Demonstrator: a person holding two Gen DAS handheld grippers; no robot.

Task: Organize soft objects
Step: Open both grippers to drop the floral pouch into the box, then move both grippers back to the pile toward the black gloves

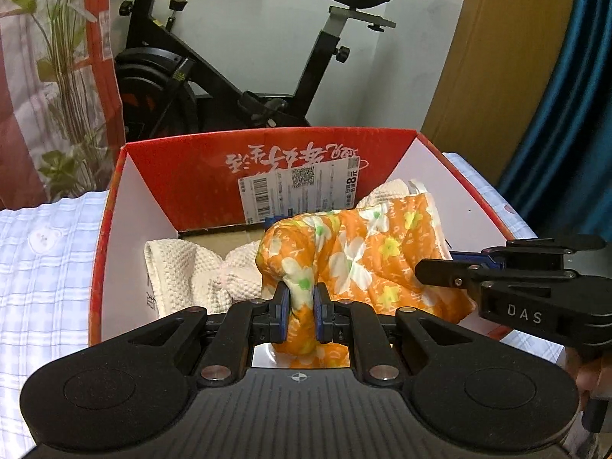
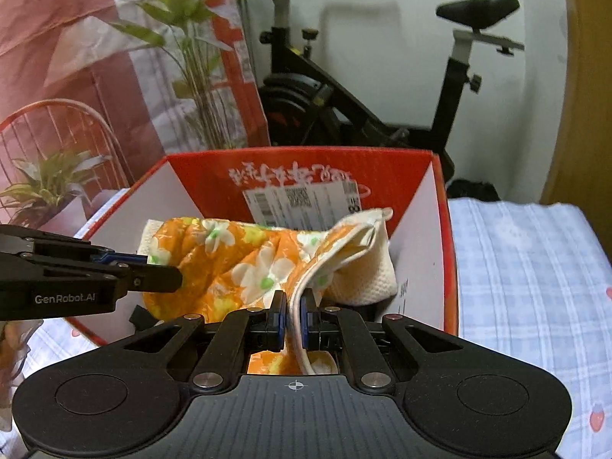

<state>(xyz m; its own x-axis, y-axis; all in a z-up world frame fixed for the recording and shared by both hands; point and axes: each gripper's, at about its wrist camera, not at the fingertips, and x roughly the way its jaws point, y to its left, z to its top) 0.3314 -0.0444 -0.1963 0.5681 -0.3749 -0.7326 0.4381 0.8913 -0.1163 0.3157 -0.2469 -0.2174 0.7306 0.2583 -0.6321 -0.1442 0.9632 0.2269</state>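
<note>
An orange cloth with white and yellow flowers (image 1: 363,252) hangs over the open red cardboard box (image 1: 237,168). My left gripper (image 1: 301,306) is shut on one bunched end of it. My right gripper (image 2: 292,315) is shut on the cloth's white-piped edge (image 2: 302,306); the cloth (image 2: 244,252) spreads between both grippers above the box (image 2: 445,252). The right gripper also shows at the right of the left wrist view (image 1: 459,267), and the left gripper at the left of the right wrist view (image 2: 153,271). A cream waffle-weave towel (image 1: 183,267) lies inside the box.
The box stands on a bed with a blue-and-white checked sheet (image 2: 535,267). A black exercise bike (image 1: 229,76) stands behind the box. Potted plants (image 2: 49,187) and a red-and-white curtain (image 1: 23,76) are at the left. A wooden door (image 1: 508,57) is at the right.
</note>
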